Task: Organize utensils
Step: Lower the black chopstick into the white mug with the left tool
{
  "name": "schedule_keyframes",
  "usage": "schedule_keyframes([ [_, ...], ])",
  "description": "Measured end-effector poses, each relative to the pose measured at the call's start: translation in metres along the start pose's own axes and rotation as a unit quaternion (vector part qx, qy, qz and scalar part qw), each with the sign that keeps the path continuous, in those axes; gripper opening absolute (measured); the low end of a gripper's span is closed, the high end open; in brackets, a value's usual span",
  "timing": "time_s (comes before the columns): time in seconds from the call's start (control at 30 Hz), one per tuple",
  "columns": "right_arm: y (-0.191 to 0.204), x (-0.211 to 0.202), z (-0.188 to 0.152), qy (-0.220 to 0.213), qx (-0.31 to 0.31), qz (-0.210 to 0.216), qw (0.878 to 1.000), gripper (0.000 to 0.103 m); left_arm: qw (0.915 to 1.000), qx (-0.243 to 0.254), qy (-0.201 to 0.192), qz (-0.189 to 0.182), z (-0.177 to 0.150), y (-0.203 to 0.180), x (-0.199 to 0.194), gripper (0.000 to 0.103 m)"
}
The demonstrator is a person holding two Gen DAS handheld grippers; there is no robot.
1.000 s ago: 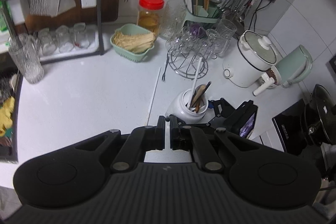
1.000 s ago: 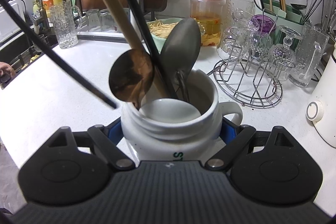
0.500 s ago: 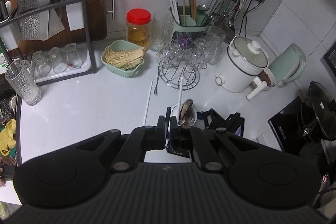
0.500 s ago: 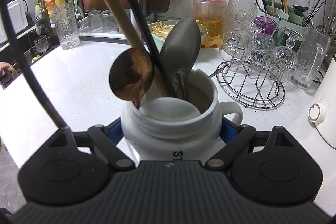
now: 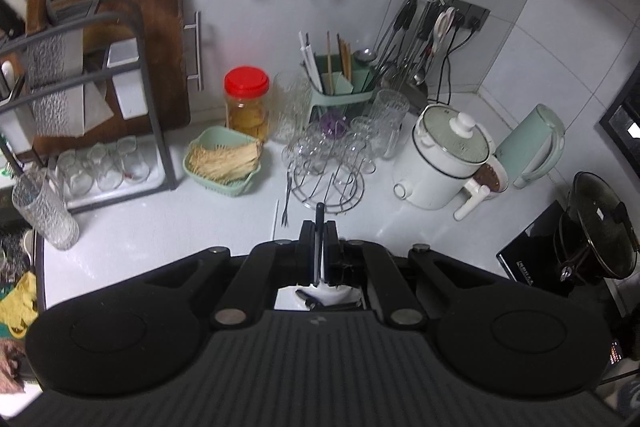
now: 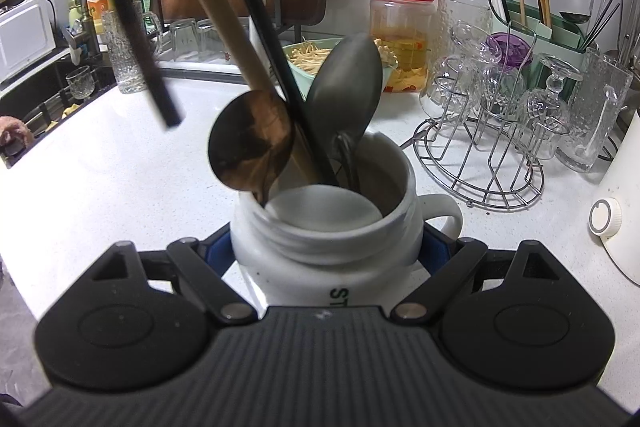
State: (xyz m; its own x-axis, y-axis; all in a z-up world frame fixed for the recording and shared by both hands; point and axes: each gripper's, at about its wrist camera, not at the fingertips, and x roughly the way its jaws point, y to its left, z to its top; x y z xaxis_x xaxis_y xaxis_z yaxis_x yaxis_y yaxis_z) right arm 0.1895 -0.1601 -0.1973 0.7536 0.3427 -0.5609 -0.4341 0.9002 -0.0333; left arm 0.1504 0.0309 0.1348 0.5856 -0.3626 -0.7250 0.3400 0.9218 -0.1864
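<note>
White speckled worktop point(image 6: 132, 163) of a kitchen corner carries the scene. On it stands a white ceramic jar with a side handle point(image 6: 332, 247), clamped at its shoulder between the blue-padded fingers of the right claw point(image 6: 326, 251). Inside the jar: a bronze round-bowled spoon point(image 6: 250, 143) with its bowl up, a grey metal spoon point(image 6: 344, 87) likewise bowl up, a long wooden handle point(image 6: 212, 7) and a thin black stick point(image 6: 256, 11), all leaning toward the upper left.

Left claw point(image 5: 319, 255) is closed on a thin black chopstick point(image 5: 318, 227), pinched upright between its pads; in the right wrist view that chopstick point(image 6: 132, 27) hangs free above the worktop, to the left of the jar, its lower tip clear of the rim.

Farther out on the worktop lie a white chopstick point(image 5: 275, 219) and a small dark fork point(image 5: 286, 207), side by side, near a round wire glass rack point(image 5: 328, 183). Behind these stand a mint-green basket of pale strips point(image 5: 222, 167), a red-lidded plastic jar point(image 5: 246, 103) and a green utensil holder with chopsticks point(image 5: 340, 83).
</note>
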Motion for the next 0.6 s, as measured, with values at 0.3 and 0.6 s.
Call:
schedule_keyframes([
  [0.3, 0.0, 0.0, 0.0, 0.0, 0.0, 0.0, 1.0, 0.091, 0.9986, 0.04, -0.024, 0.026, 0.023, -0.008, -0.012, 0.004],
  [0.6, 0.0, 0.0, -0.001, -0.001, 0.0, 0.0, 1.0, 0.091, 0.9958, 0.064, -0.06, 0.024, 0.055, -0.018, -0.027, 0.004],
])
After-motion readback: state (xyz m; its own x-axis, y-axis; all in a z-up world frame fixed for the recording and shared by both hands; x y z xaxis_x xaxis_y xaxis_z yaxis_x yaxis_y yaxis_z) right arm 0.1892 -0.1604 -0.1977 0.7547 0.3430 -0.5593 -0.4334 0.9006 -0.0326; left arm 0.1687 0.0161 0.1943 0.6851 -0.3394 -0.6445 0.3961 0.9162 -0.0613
